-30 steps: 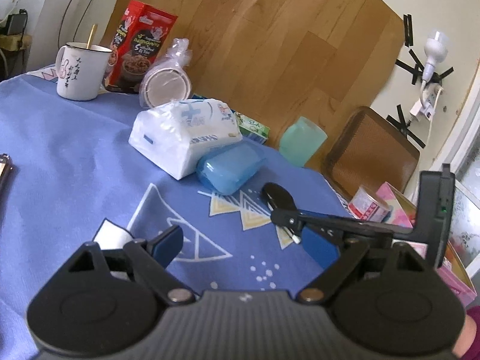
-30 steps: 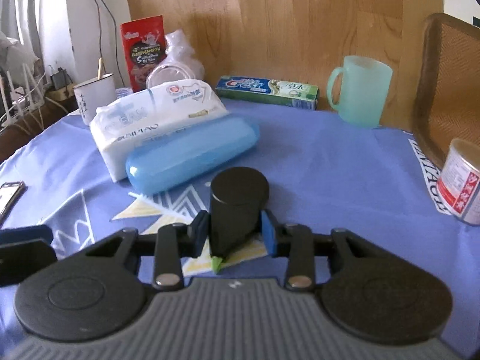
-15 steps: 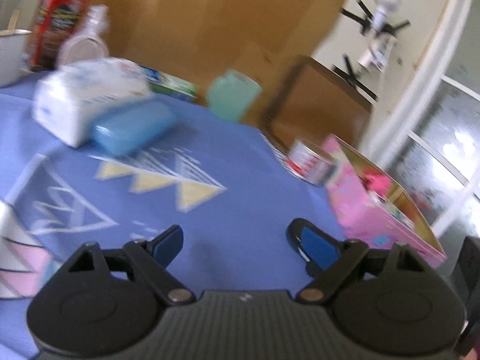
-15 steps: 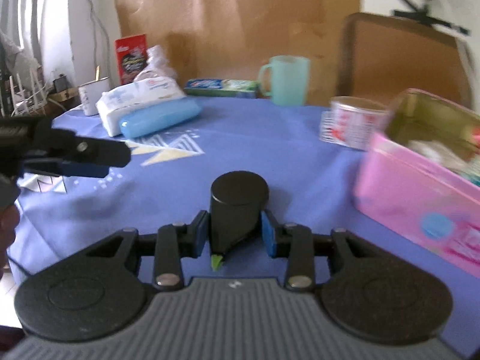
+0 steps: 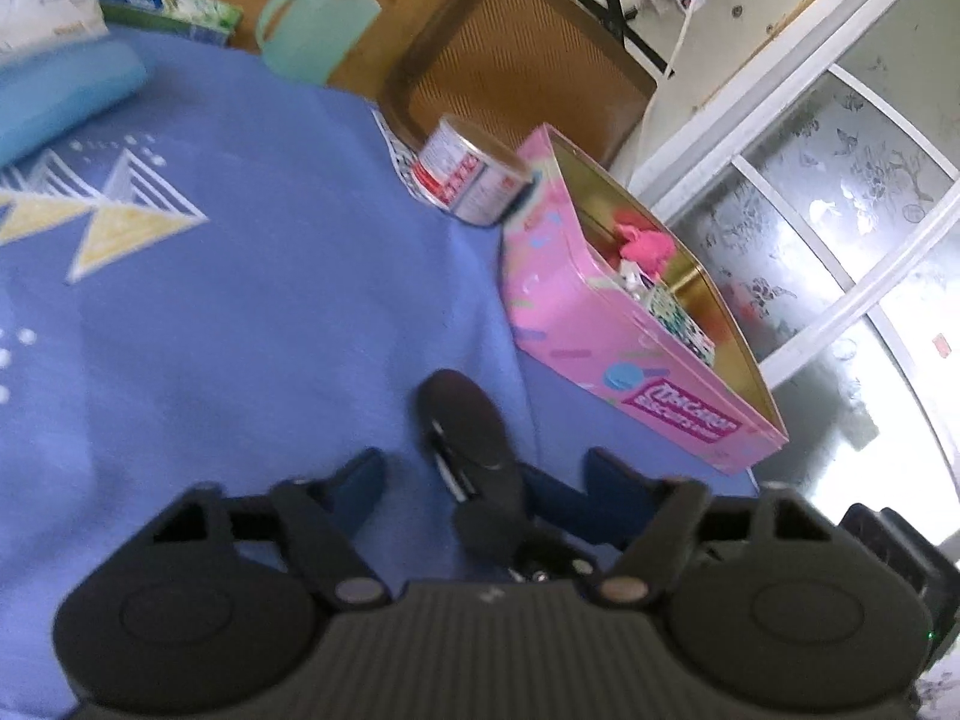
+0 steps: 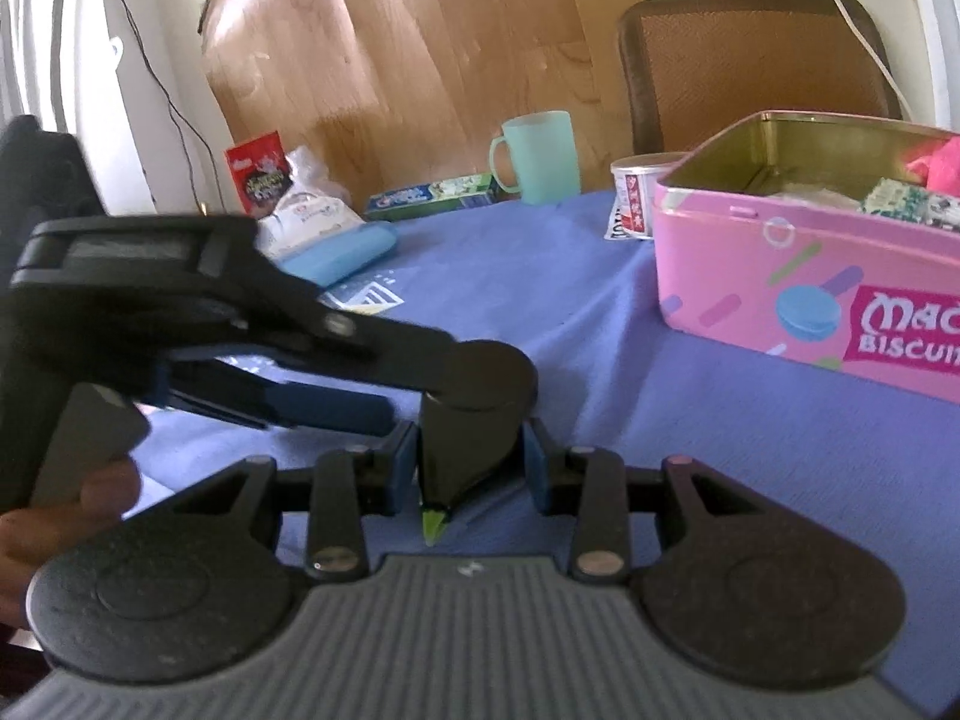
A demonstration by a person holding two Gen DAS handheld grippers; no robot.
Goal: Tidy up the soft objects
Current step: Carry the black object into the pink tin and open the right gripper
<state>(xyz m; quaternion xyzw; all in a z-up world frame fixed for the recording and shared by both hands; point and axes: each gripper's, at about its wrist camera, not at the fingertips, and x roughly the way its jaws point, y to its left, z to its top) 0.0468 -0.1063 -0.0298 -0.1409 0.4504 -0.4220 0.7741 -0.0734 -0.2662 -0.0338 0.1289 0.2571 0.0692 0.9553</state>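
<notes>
While the right gripper (image 6: 468, 463) holds the black cylinder (image 6: 474, 420) at a middling spread, 1 blue pad on each flank and the green tip hanging below, the left gripper (image 5: 480, 471) comes in from the side. Its jaws have just been closing, and the cylinder sits between them. The left wrist view shows blue cloth on both sides of it, so I judge they do not grip it, though 1 left finger lies across the cylinder's top in the right wrist view and whether it presses there is hard to tell.

This looks like a hand-over, low above the blue tablecloth (image 6: 660, 420). To do it well, the left pads should meet the cylinder squarely on its straight wall, clear of the right pads and above the taper, where a pinch would probably squirt it out. The right jaws should part only once the left grip is firm. The open pink biscuit tin (image 6: 780, 276), already holding soft items, stands near on the right.
</notes>
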